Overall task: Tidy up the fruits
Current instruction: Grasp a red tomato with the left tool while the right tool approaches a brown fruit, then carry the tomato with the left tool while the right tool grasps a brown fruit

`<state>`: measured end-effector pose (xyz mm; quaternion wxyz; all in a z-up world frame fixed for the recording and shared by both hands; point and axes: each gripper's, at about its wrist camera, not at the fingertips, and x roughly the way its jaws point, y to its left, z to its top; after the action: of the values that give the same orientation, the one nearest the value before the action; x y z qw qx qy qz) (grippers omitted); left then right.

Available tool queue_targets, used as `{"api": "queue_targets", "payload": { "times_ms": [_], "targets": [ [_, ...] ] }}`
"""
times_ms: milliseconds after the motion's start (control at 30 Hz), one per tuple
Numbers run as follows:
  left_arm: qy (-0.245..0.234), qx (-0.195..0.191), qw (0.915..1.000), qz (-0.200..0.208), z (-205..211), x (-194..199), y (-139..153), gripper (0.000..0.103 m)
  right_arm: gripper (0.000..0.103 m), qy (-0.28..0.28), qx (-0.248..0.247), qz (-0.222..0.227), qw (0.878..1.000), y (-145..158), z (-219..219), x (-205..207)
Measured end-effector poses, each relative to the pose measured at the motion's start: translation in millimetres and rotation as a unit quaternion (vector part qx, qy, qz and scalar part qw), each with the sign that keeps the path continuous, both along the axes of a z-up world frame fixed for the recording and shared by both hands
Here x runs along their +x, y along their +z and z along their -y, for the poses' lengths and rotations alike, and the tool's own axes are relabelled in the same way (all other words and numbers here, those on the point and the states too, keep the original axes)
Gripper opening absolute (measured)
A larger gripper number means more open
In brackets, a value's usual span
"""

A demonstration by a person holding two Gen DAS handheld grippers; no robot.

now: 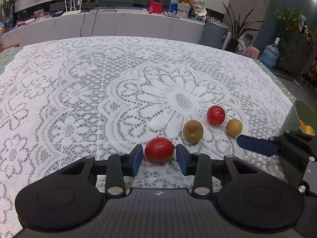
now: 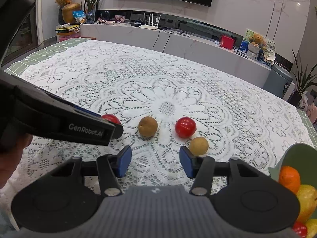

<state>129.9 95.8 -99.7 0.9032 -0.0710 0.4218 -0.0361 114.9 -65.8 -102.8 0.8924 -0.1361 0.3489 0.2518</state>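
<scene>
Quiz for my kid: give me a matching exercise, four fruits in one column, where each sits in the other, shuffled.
1 oval red fruit
2 small brown fruit
3 orange
4 larger brown fruit
A in the green bowl
B between the left tongs
C beside the right tongs' pad
D between the round red fruit and the oval one
Pairs: 1-B, 2-C, 3-A, 4-D

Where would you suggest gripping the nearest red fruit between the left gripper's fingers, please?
Grip the red fruit across its widest middle, coming from the near side as the left gripper already does. It lies on the lace cloth with both flanks free.
</scene>
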Motion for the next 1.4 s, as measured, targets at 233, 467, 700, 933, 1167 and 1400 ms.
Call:
{"api": "queue_targets", "payload": {
  "times_ms": [233, 467, 700, 933, 1167, 1400],
  "targets": [
    [-0.006, -0.011, 0.9999, 0.0, -4, 3, 0, 0.034, 0.048, 0.007, 0.001, 0.006, 1.0, -3, -7, 6],
    [0.015, -0.017, 0.9997, 0.013, -15, -3, 10, 0.034, 0.043, 0.015, -0.002, 0.011, 1.0, -8, -17, 16],
    [0.033, -0.018, 0.9992, 0.012, -23, -5, 15, 0.034, 0.036, 0.023, -0.005, 0.005, 1.0, -14, -29, 26],
    [0.032, -0.017, 0.9993, 0.008, -23, -8, 15, 0.034, 0.029, 0.024, 0.003, -0.001, 1.0, -15, -33, 35],
    [0.031, -0.017, 0.9993, 0.01, -21, -14, 19, 0.034, 0.023, 0.012, 0.011, -0.015, 1.0, -14, -32, 40],
    [0.031, -0.016, 0.9992, 0.017, -18, -23, 31, 0.034, 0.023, 0.014, 0.017, -0.009, 1.0, 1, -23, 22]
  ]
}}
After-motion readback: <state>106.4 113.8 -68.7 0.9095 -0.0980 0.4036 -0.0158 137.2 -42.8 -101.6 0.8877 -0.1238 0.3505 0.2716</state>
